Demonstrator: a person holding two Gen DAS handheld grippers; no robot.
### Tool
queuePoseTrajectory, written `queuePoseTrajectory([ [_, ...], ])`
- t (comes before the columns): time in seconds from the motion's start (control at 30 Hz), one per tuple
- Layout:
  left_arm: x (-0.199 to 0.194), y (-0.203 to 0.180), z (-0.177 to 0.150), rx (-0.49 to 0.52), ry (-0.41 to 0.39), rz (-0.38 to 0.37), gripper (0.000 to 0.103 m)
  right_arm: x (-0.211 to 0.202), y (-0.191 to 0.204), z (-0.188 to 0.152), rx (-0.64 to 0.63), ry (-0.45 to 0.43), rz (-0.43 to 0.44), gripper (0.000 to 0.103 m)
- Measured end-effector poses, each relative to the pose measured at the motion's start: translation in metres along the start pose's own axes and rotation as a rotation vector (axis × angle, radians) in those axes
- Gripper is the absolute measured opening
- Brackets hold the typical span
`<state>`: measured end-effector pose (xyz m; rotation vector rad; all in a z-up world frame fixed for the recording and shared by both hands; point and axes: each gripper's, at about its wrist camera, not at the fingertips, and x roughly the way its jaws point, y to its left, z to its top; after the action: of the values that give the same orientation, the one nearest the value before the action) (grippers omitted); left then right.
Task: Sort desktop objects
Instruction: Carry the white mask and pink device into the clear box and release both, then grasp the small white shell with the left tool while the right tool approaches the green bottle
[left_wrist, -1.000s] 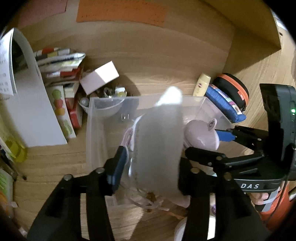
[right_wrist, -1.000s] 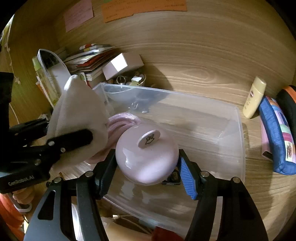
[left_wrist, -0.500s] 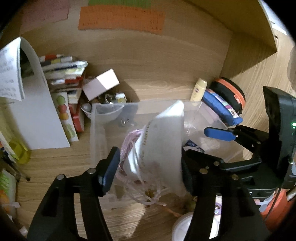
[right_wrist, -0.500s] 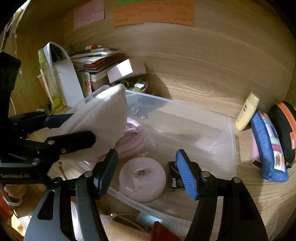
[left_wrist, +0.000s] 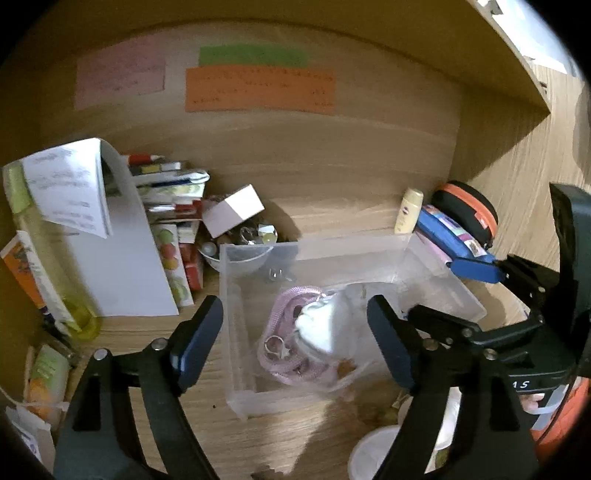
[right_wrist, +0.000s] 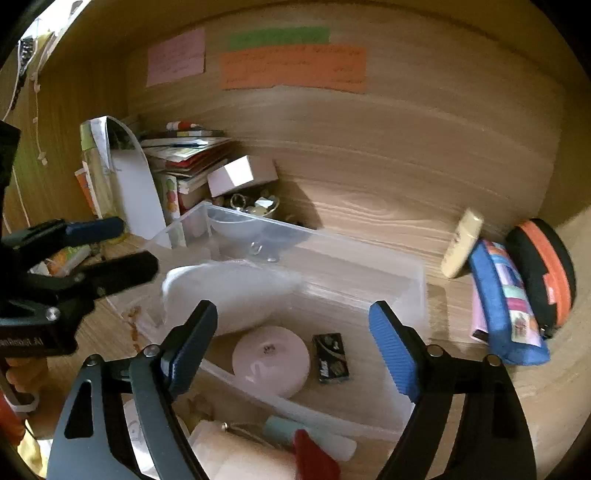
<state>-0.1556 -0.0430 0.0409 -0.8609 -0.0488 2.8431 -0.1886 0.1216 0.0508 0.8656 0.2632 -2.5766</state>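
Observation:
A clear plastic bin (left_wrist: 314, 247) (right_wrist: 369, 258) stands on the wooden desk. In it lie a white face mask (left_wrist: 325, 325) (right_wrist: 229, 291), a pink coiled cord (left_wrist: 280, 314), a round pink case (right_wrist: 271, 360) and a small black packet (right_wrist: 332, 356). My left gripper (left_wrist: 295, 332) is open and empty above the bin's near end; it also shows in the right wrist view (right_wrist: 122, 243). My right gripper (right_wrist: 291, 343) is open and empty above the pink case; it also shows in the left wrist view (left_wrist: 443, 288).
A stack of books (left_wrist: 173, 206), a white box (left_wrist: 232, 210) and a bowl of small items (left_wrist: 243, 247) sit at the back left. A cream tube (right_wrist: 461, 243), a blue pouch (right_wrist: 506, 299) and an orange-black case (right_wrist: 546, 273) lie right of the bin.
My right gripper opened and left the pink case in the bin. My left gripper opened and let the white mask drop onto the pink cord. Both grippers pulled back and up.

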Motion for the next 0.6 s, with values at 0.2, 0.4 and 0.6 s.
queuePoseTrajectory([
  [0.2, -0.018, 0.008, -0.002, -0.026, -0.011, 0.042, 0.082, -0.024, -0.003, -0.01, 0.01, -0.012, -0.04, 0.084],
  [0.4, -0.041, 0.02, -0.01, -0.082, -0.021, 0.059, 0.083, -0.054, -0.018, -0.018, 0.044, -0.038, -0.08, 0.085],
  [0.6, -0.062, 0.037, -0.025, -0.115, -0.029, 0.121, 0.083, -0.076, -0.027, -0.032, 0.057, -0.046, -0.116, 0.09],
])
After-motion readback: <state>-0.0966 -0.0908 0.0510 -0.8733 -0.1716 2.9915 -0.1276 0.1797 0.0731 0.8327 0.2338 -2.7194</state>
